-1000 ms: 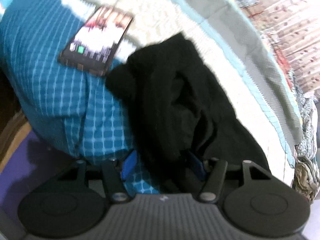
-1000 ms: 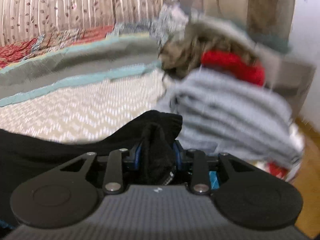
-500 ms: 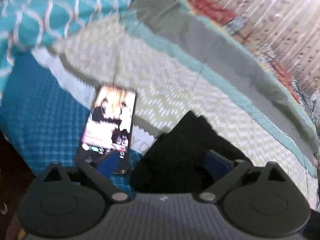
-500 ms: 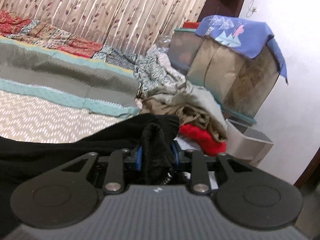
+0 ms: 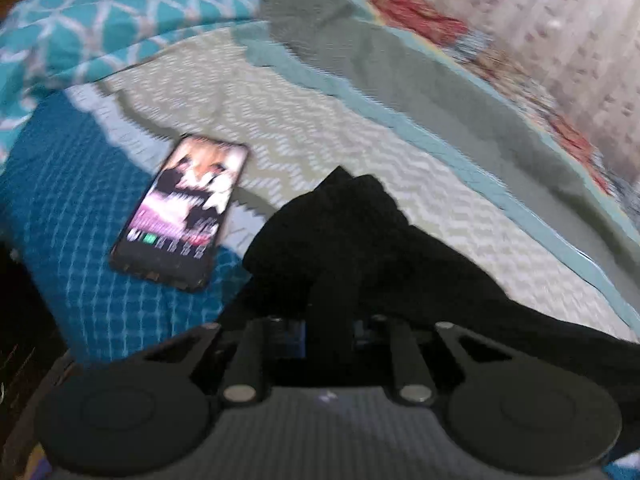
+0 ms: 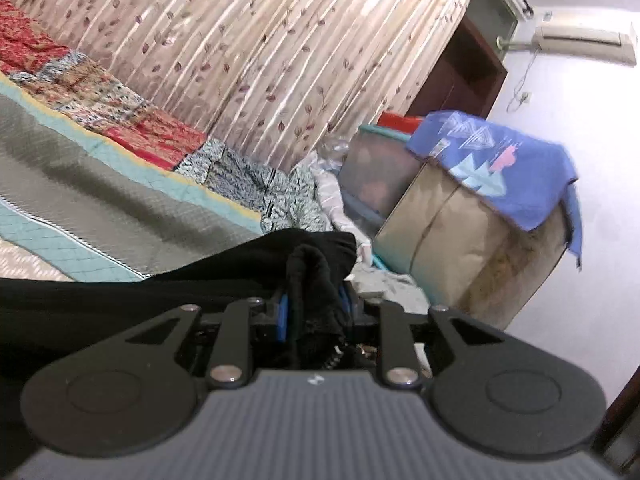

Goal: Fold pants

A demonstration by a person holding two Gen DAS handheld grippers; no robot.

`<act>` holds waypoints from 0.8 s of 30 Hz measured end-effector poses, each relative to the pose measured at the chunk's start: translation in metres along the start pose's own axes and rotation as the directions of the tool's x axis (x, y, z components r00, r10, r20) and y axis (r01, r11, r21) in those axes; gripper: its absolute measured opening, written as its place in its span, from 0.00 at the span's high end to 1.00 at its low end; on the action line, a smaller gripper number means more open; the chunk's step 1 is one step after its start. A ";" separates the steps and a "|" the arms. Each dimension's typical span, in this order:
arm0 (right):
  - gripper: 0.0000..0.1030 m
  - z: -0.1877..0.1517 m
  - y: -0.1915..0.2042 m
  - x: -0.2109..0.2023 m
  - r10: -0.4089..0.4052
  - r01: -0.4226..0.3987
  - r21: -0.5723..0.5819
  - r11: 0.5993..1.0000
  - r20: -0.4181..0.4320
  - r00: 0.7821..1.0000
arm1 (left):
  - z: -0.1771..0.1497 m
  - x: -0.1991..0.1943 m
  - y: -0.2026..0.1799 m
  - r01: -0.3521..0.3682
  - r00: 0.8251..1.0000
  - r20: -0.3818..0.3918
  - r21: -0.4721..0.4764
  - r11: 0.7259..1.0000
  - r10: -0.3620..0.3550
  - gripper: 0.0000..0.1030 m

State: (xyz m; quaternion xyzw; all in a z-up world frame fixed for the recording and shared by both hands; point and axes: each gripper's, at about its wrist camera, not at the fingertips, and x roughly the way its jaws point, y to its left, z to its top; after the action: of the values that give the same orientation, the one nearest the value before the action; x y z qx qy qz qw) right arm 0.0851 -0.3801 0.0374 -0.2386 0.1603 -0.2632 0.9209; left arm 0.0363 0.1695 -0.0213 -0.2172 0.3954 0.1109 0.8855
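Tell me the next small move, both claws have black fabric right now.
Probably draw the two claws apart to pull the pants taut. The left claw and right claw are each shut on bunched cloth, and the fabric between them looks crumpled. Keep clear of the phone lying just left of the pants on the bed.

A bed [image 5: 360, 128] fills the left view, covered by a chevron quilt [image 5: 304, 120] with grey and teal bands; a teal pillow [image 5: 104, 24] lies at its head. Leaf-print curtains [image 6: 280, 60] hang behind. A blue cloth [image 6: 496, 168] drapes a box [image 6: 460, 248] by the white wall [image 6: 580, 120], under an air conditioner [image 6: 584, 38].
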 end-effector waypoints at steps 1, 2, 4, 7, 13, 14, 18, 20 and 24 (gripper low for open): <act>0.73 -0.003 0.008 0.011 0.003 -0.003 0.005 1.000 -0.024 1.000 | -0.003 0.003 -0.002 -0.023 1.000 0.003 -0.011 1.000 0.023 0.84; 0.72 -0.010 0.017 0.030 0.024 -0.023 0.005 1.000 -0.067 0.997 | -0.005 0.006 -0.006 -0.047 0.999 0.014 -0.014 0.999 0.047 0.83; 0.54 -0.026 0.038 0.063 0.068 -0.068 0.009 0.998 -0.205 0.976 | -0.010 0.013 -0.018 -0.112 0.993 0.034 0.027 0.993 0.111 0.75; 0.47 -0.053 0.054 0.086 0.099 -0.098 0.020 0.995 -0.346 0.933 | -0.008 0.008 -0.032 -0.140 0.990 0.036 0.094 0.986 0.137 0.63; 0.44 -0.060 -0.017 0.037 0.151 -0.046 0.381 0.923 -0.251 0.956 | 0.006 -0.024 -0.019 -0.146 0.988 0.066 0.058 0.988 0.142 0.52; 0.45 -0.062 -0.033 0.024 0.186 -0.064 0.454 0.889 -0.230 0.955 | 0.007 -0.034 -0.018 -0.141 0.986 0.089 0.029 0.990 0.138 0.52; 0.60 -0.081 -0.054 -0.005 0.351 -0.160 0.641 0.751 -0.181 0.919 | 0.020 -0.051 -0.022 -0.065 0.986 0.153 0.009 0.998 0.063 0.54; 0.60 -0.094 -0.048 -0.009 0.390 -0.158 0.691 0.705 -0.193 0.900 | 0.021 -0.049 -0.035 -0.017 0.989 0.150 0.059 0.998 0.008 0.54; 0.58 -0.118 -0.031 -0.003 0.407 -0.077 0.764 0.640 -0.252 0.878 | 0.012 -0.033 -0.065 0.075 0.993 0.079 0.173 0.982 -0.090 0.53</act>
State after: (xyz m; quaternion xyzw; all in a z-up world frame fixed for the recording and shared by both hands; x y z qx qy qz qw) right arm 0.0204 -0.4441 -0.0444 0.2351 0.2576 -0.2192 0.9112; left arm 0.0464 0.1168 0.0305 -0.1523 0.3554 0.0491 0.9209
